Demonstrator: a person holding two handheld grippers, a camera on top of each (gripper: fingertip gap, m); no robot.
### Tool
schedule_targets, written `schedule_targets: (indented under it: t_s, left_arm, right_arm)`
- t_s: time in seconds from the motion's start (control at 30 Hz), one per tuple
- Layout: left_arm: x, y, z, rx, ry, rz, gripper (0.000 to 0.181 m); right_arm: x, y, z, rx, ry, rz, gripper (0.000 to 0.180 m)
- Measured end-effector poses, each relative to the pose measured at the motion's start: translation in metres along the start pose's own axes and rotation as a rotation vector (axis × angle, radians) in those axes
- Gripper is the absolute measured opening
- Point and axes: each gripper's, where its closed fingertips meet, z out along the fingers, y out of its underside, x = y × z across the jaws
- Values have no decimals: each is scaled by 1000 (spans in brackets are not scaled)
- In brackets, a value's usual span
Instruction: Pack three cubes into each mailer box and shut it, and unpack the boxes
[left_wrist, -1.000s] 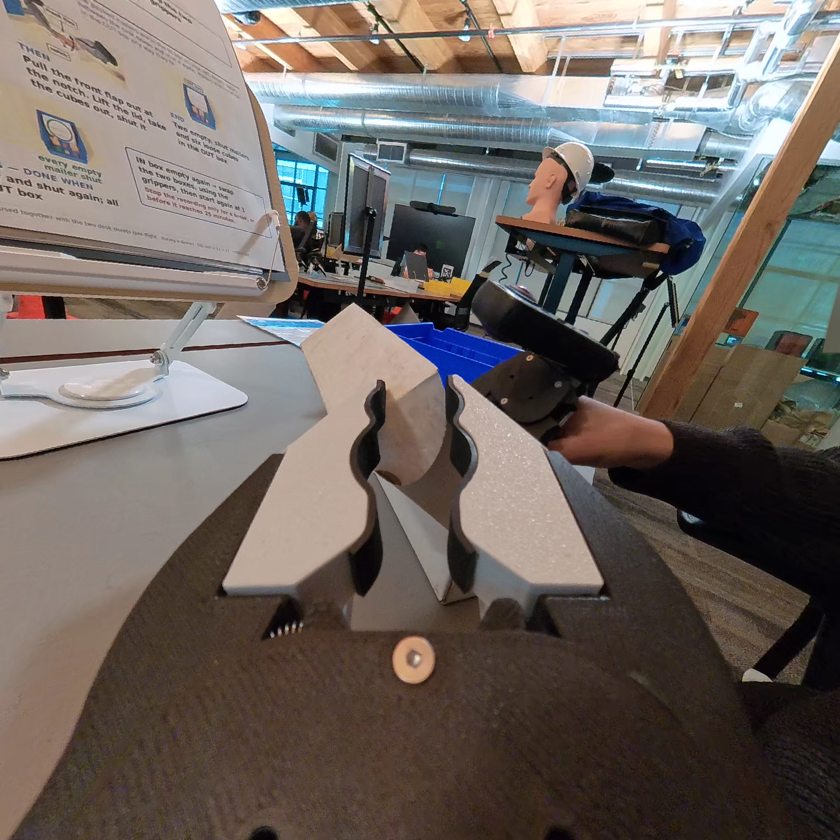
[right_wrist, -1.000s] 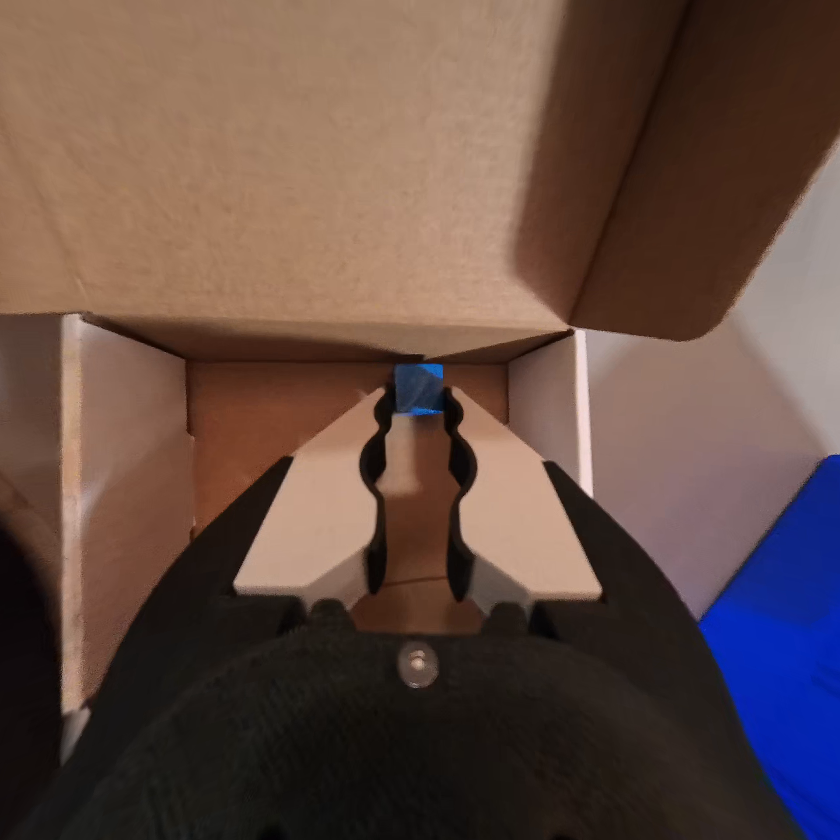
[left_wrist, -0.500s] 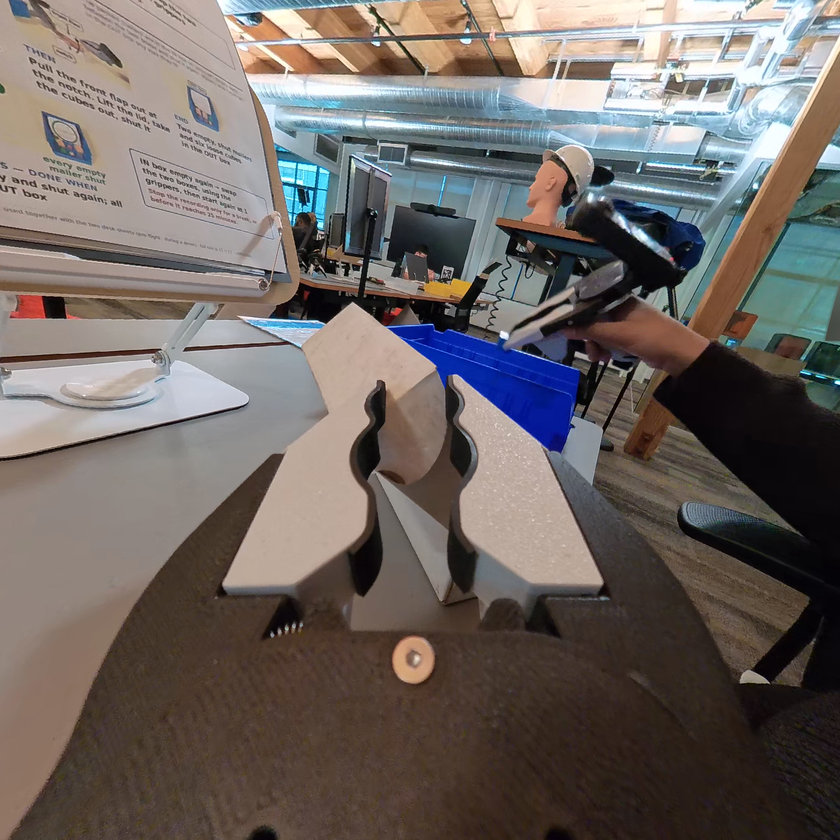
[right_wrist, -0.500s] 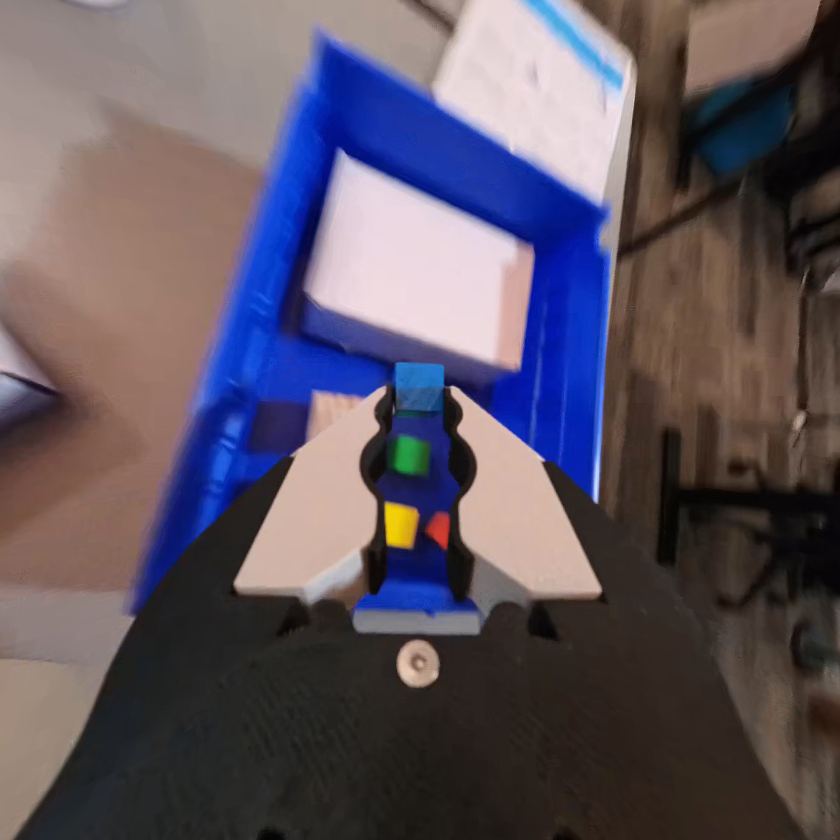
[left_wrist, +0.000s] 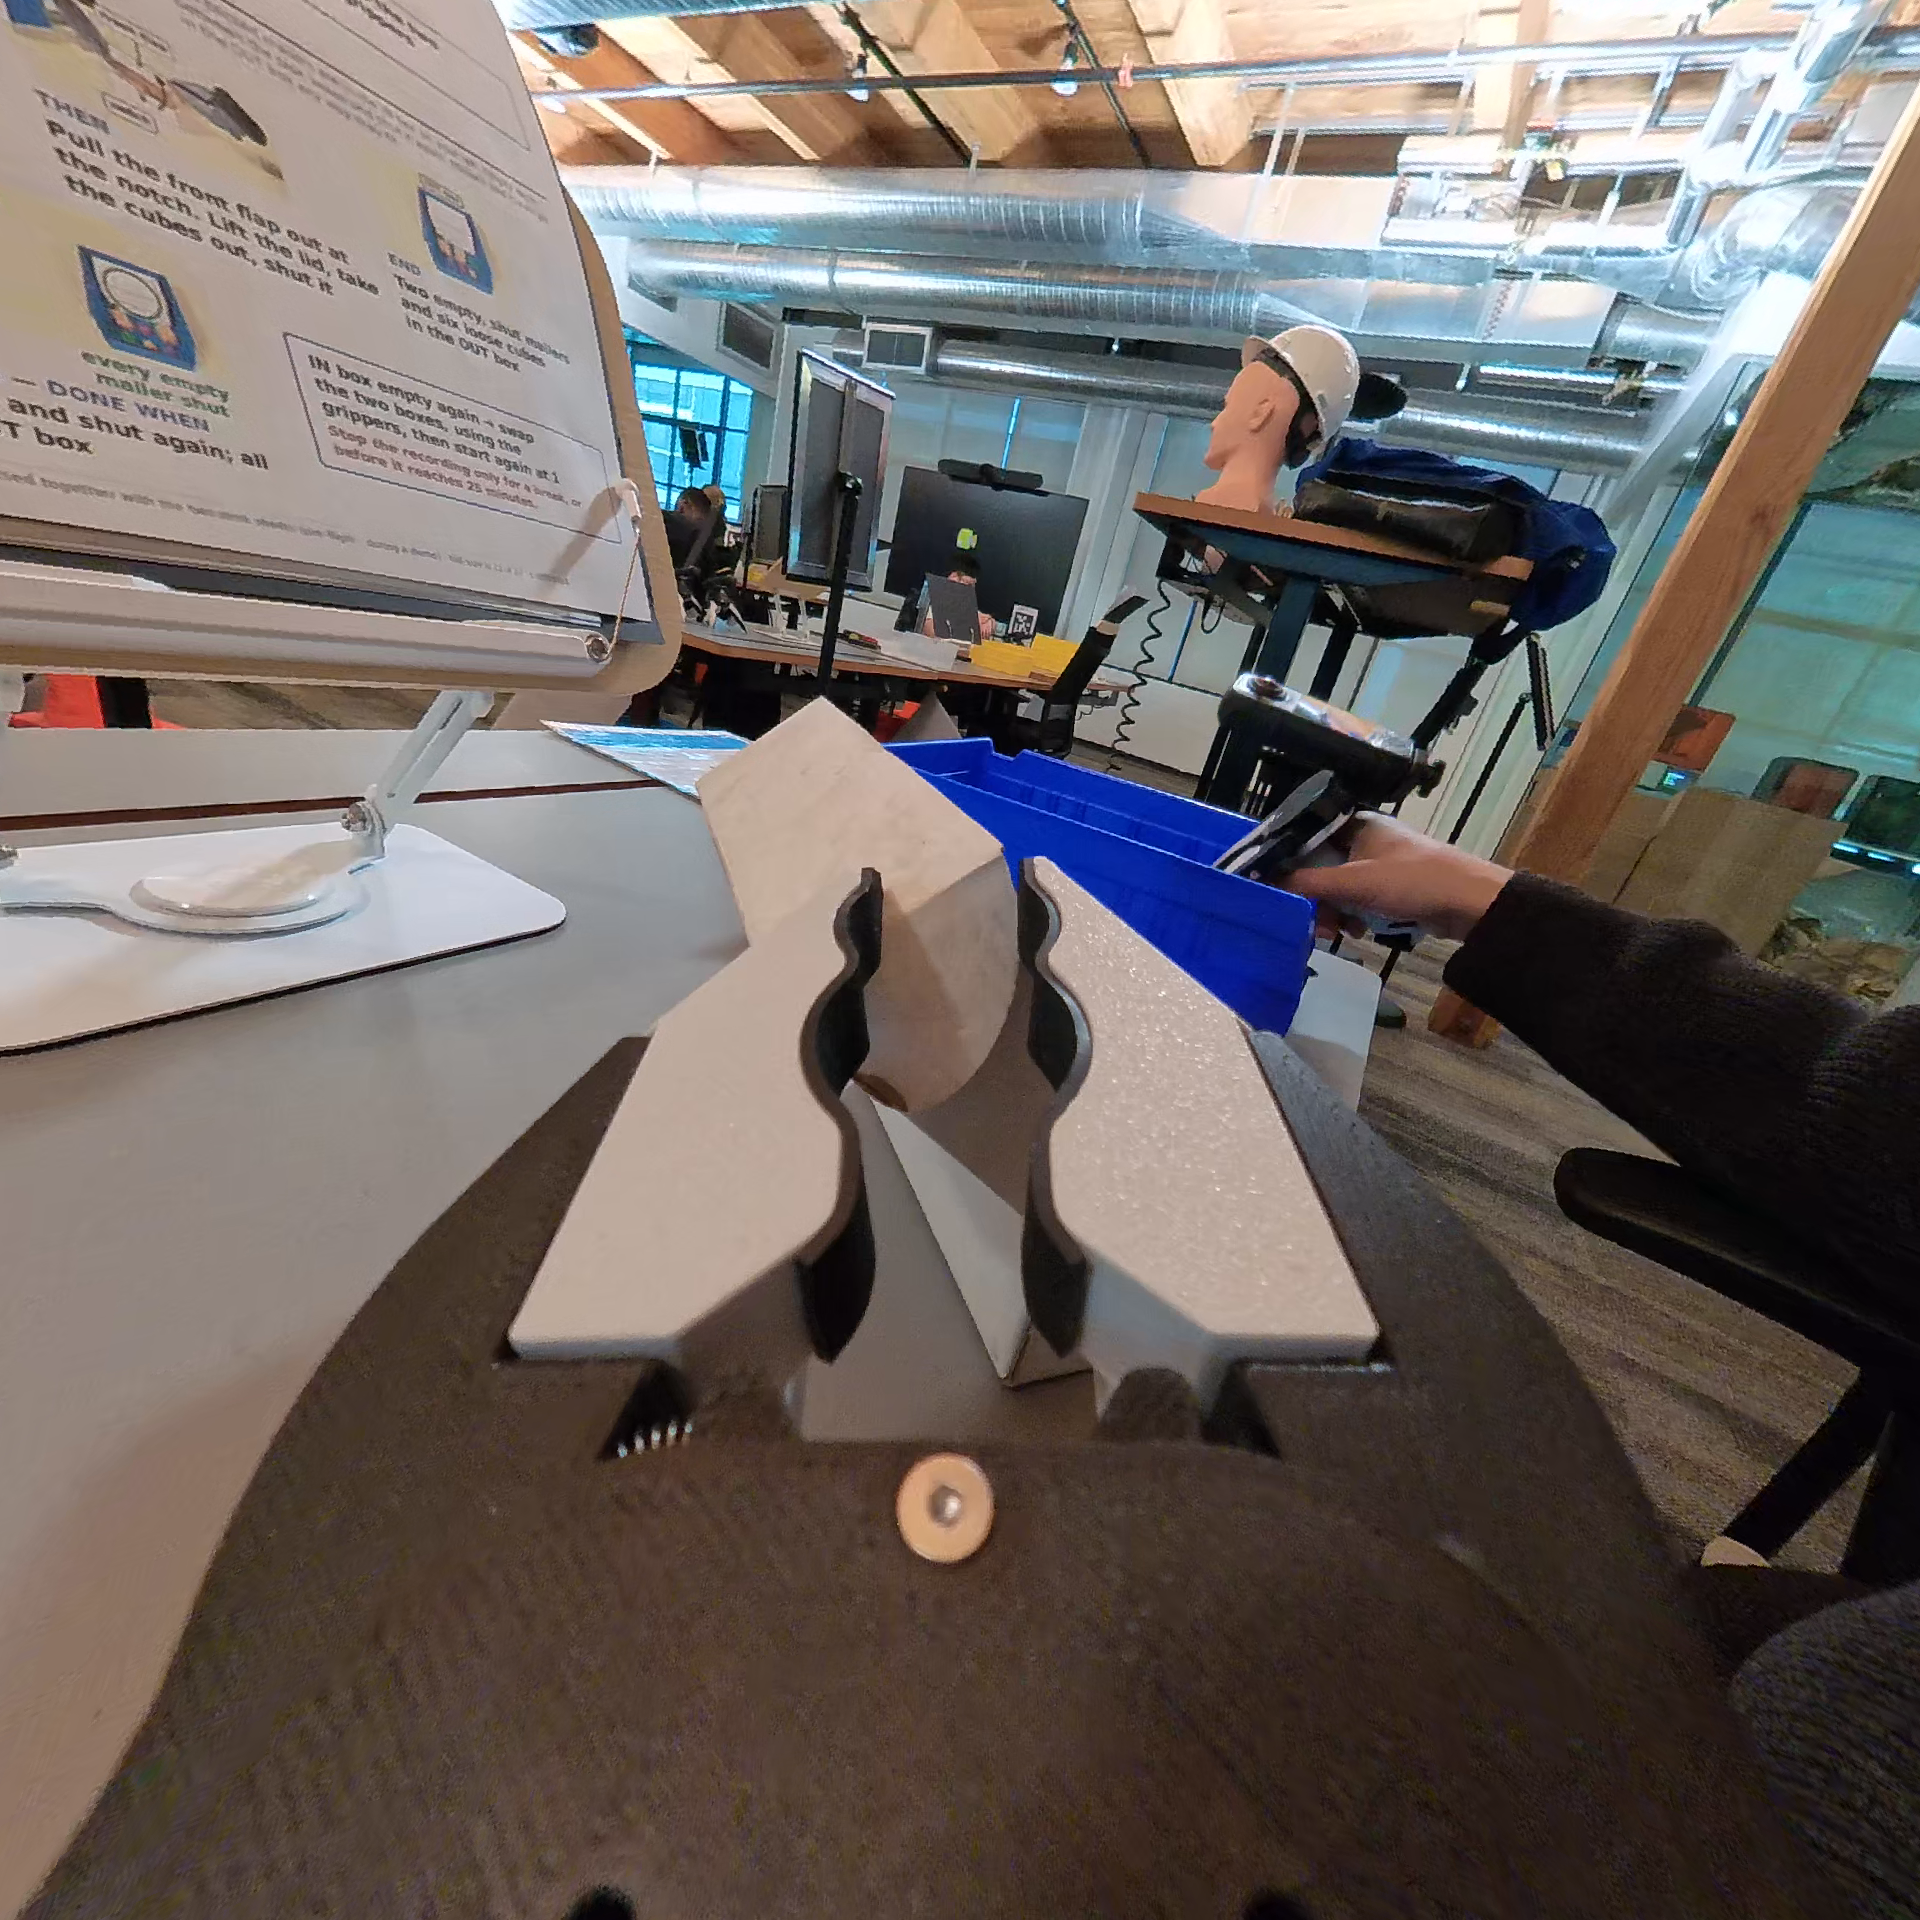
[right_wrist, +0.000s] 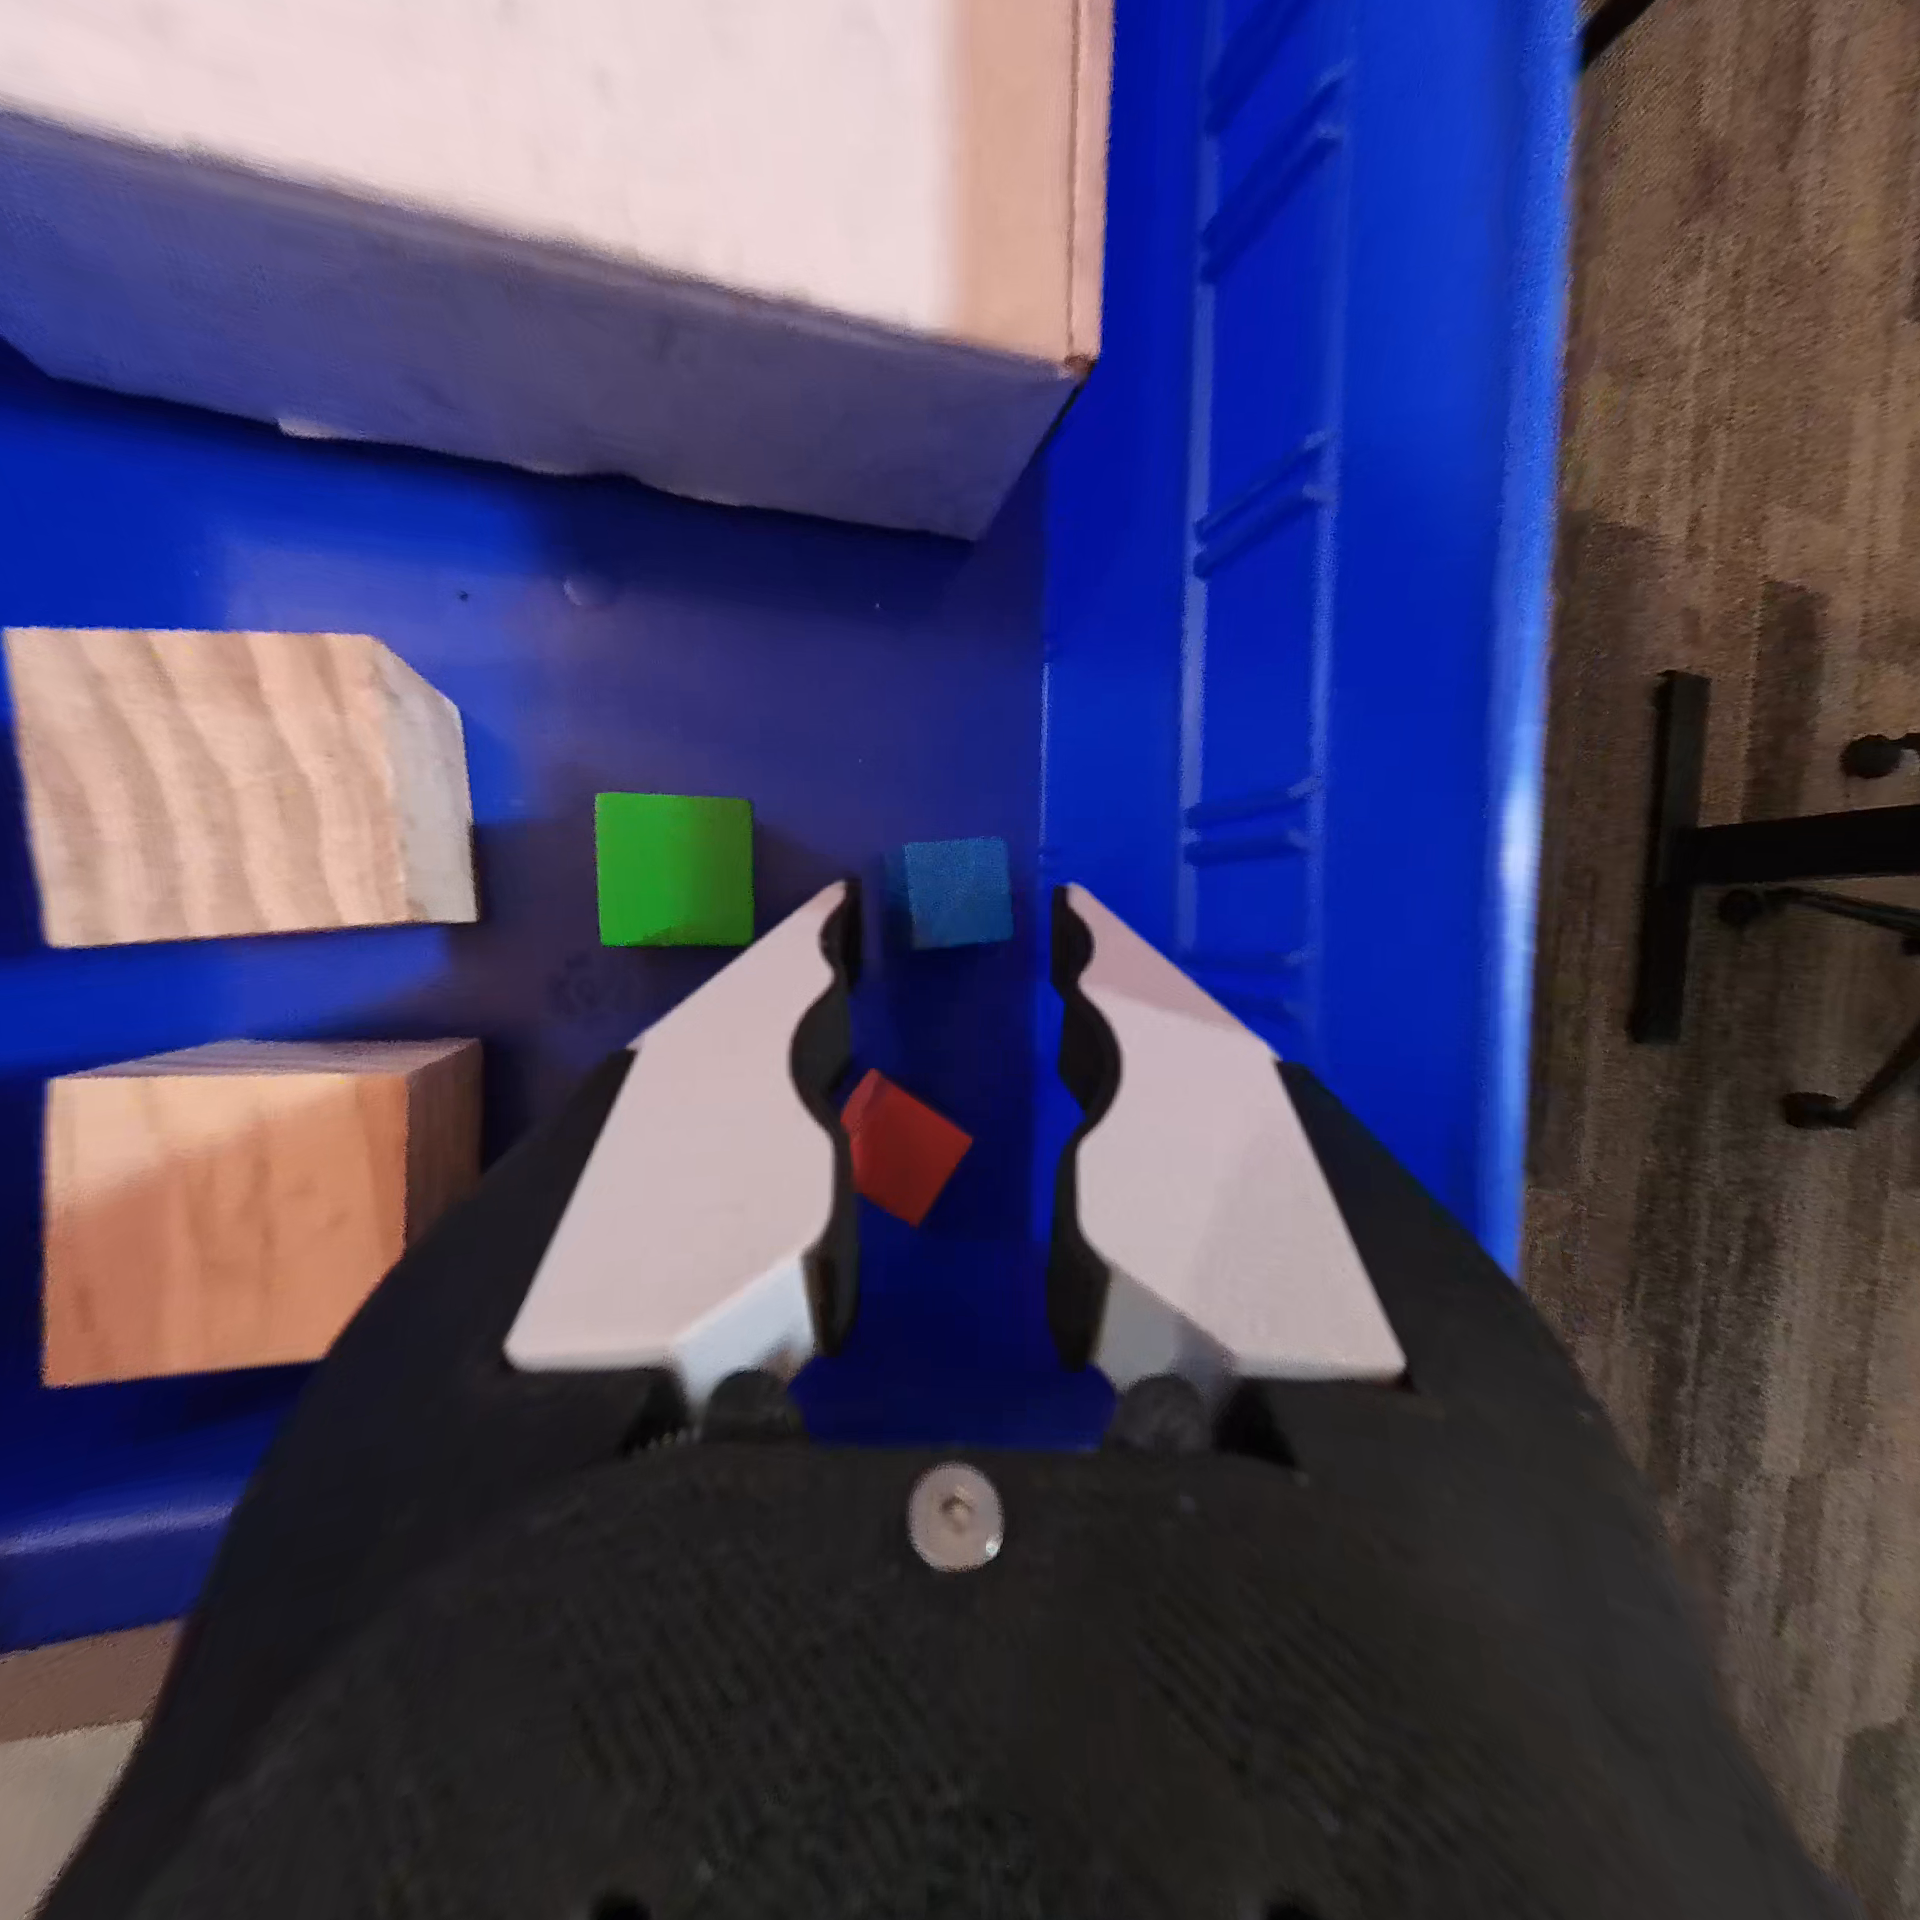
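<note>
Open-plan office behind my left camera: timber beams, silver ducts, monitors, and a mannequin head (left_wrist: 1242, 442) in a white hard hat on a raised stand. Closer, the grey desk (left_wrist: 260, 1143) carries a white document stand (left_wrist: 260, 914) holding a printed instruction sheet (left_wrist: 281, 281).

My left claw (left_wrist: 940, 935) sits low over the desk, its fingers narrowed onto the cardboard lid flap (left_wrist: 862, 894) of a mailer box; the flap rises between them, tilted up and away. Whether both pads truly touch it I cannot tell, since a slim gap shows on the right side. Beyond the flap lies the blue bin (left_wrist: 1132, 862), with my right claw (left_wrist: 1262, 836) dipping over its far rim in a sleeved hand (left_wrist: 1392, 883).

From the right camera I look straight down into the blue bin (right_wrist: 1288, 520). My right claw (right_wrist: 954, 935) is spread apart and grips nothing. A blue cube (right_wrist: 956, 891) rests on the bin floor just past the fingertips, near the right wall. A red cube (right_wrist: 902, 1143) lies turned cornerwise between the fingers, lower down. A green cube (right_wrist: 673, 869) sits left of the blue one. Two wooden blocks (right_wrist: 229, 790) lie farther left, and a closed white mailer box (right_wrist: 540, 208) fills the bin's upper part.
</note>
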Motion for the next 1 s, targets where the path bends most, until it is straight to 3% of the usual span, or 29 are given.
schedule_targets:
  t_s: [0.2, 0.33, 0.43, 0.47, 0.53, 0.63, 0.8, 0.93, 1.0]
  left_arm:
    - [-1, 0, -2, 1, -2, -2, 25]
    - [-5, -2, -3, 1, -22, 17, 26]
    - [-11, -13, -9, 34, -57, 4, 26]
    - [-13, -15, -11, 40, -69, -2, 26]
    - [-19, -16, -15, 37, -94, -17, 27]
    - [-26, -18, -26, 44, -137, -76, 29]
    - [-21, -12, -43, 22, -130, -154, 31]
    - [-11, 37, -25, -224, -93, -250, 34]
    - [-9, 44, -19, -238, -98, -335, 33]
  right_arm:
    - [-20, -64, -70, 283, -68, 9, 38]
    - [-100, -97, -131, 436, -310, -72, 41]
    - [-184, -87, -169, 542, -537, -163, 39]
    - [-208, -78, -172, 561, -582, -190, 39]
    - [-238, -63, -162, 603, -557, -207, 63]
    - [-259, -45, -143, 634, -439, -264, 65]
    - [-291, -30, -138, 573, -570, -218, 73]
    - [-301, -24, -134, 517, -695, -105, 59]
    - [-314, -24, -142, 511, -800, -44, 49]
